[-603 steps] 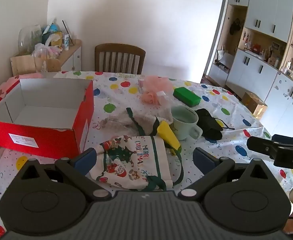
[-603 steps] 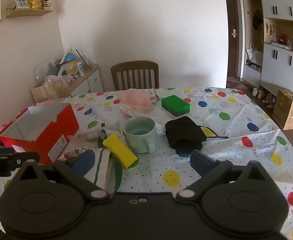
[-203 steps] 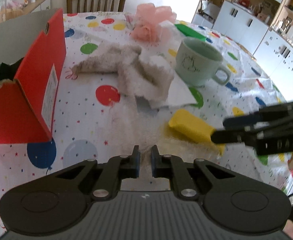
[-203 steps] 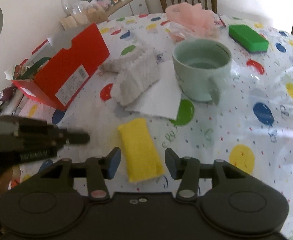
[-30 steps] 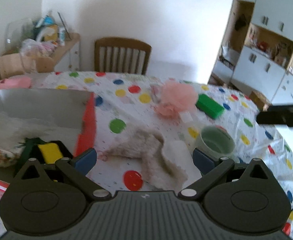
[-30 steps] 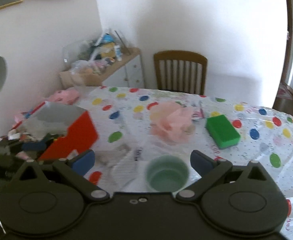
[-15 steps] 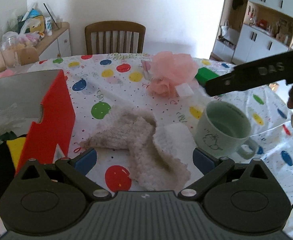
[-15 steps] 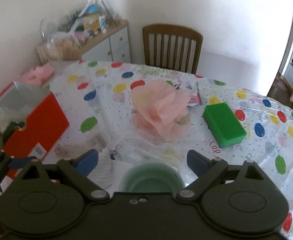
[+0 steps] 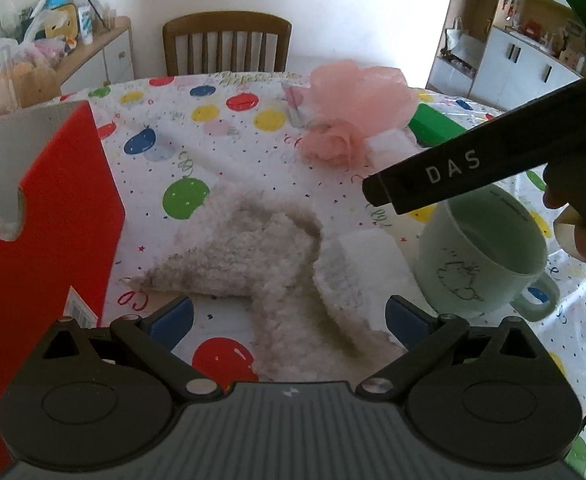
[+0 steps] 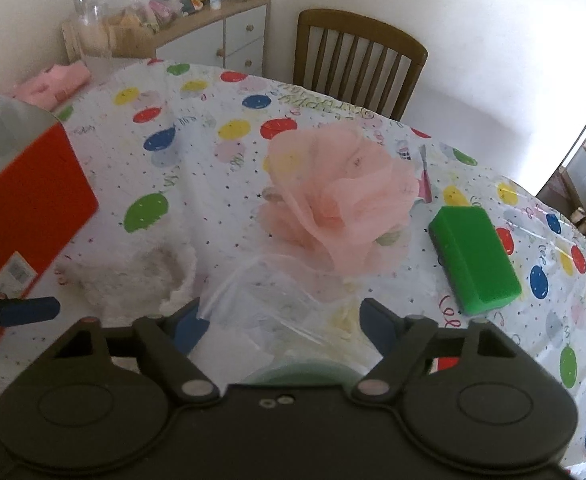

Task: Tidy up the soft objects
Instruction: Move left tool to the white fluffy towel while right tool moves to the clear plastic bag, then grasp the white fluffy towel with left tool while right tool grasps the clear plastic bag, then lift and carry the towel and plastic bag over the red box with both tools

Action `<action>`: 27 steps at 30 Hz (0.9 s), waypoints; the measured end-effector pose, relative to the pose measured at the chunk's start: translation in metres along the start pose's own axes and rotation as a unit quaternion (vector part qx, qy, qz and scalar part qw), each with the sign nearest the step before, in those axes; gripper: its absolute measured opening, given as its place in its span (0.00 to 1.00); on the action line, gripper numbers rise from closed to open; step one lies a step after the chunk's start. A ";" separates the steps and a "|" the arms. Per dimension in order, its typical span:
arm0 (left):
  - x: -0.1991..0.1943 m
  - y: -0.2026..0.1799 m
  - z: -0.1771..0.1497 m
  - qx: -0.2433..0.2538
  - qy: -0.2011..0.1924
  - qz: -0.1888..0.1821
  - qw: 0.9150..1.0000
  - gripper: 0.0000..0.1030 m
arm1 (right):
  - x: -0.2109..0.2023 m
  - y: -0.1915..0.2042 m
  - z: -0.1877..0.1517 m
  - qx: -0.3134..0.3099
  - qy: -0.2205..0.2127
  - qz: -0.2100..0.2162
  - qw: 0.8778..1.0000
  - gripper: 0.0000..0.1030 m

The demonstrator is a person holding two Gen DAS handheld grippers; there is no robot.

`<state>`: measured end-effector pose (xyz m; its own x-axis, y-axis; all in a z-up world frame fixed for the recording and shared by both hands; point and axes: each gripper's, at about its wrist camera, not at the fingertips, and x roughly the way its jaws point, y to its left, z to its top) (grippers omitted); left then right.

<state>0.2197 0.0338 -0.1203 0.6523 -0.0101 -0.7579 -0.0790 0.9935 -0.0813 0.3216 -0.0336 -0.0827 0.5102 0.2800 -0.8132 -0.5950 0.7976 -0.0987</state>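
Left wrist view: your left tongs hang wide open, fluffy cloth right below, trailing far-left. Right tongs, also wide, face the pink pouf.

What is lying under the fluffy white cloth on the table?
A flat white sheet sticks out from under the fluffy white cloth's right side, on the dotted tablecloth. Whatever else lies beneath the cloth is covered.

1 red box; 1 mug; 1 fluffy cloth (beige); 1 green sponge; 1 pink pouf.
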 end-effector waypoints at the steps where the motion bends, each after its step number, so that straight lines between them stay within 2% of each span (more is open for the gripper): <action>1: 0.002 0.001 0.000 -0.003 0.002 -0.001 1.000 0.99 | 0.001 0.000 0.000 -0.003 0.001 -0.003 1.000 0.75; 4: 0.008 0.005 0.000 -0.013 0.008 -0.009 1.000 0.98 | 0.004 0.000 0.000 -0.005 0.000 -0.010 1.000 0.67; 5: 0.009 0.007 0.000 -0.015 0.009 -0.010 1.000 0.94 | 0.005 0.000 0.001 -0.006 0.000 -0.012 1.000 0.61; 7: 0.011 0.008 0.000 -0.018 0.011 -0.015 1.000 0.82 | 0.005 -0.002 0.001 -0.006 -0.001 -0.017 1.000 0.55; 9: 0.013 0.010 0.000 -0.021 0.017 -0.017 0.999 0.65 | 0.004 -0.005 0.001 -0.003 -0.004 -0.024 1.000 0.45; 10: 0.014 0.011 0.000 -0.022 0.019 -0.019 0.999 0.61 | 0.002 -0.007 0.001 0.002 -0.005 -0.026 1.000 0.42; 14: 0.015 0.015 0.000 -0.034 0.022 -0.031 0.999 0.33 | -0.006 -0.023 0.002 0.030 -0.014 -0.031 0.999 0.24; 16: 0.014 0.015 0.001 -0.034 0.024 -0.034 0.999 0.30 | -0.010 -0.032 0.001 0.042 -0.019 -0.033 0.998 0.20; 18: 0.013 0.015 0.003 -0.034 0.020 -0.033 0.999 0.21 | -0.015 -0.041 0.000 0.057 -0.026 -0.033 0.998 0.15; 27: -0.002 0.023 0.010 -0.044 0.009 -0.039 0.998 0.12 | -0.046 -0.073 -0.012 0.107 -0.060 -0.034 0.992 0.07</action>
<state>0.2245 0.0583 -0.1143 0.6454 -0.0904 -0.7585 -0.0940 0.9760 -0.1963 0.3347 -0.1110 -0.0448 0.6218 0.2729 -0.7341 -0.4177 0.9085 -0.0160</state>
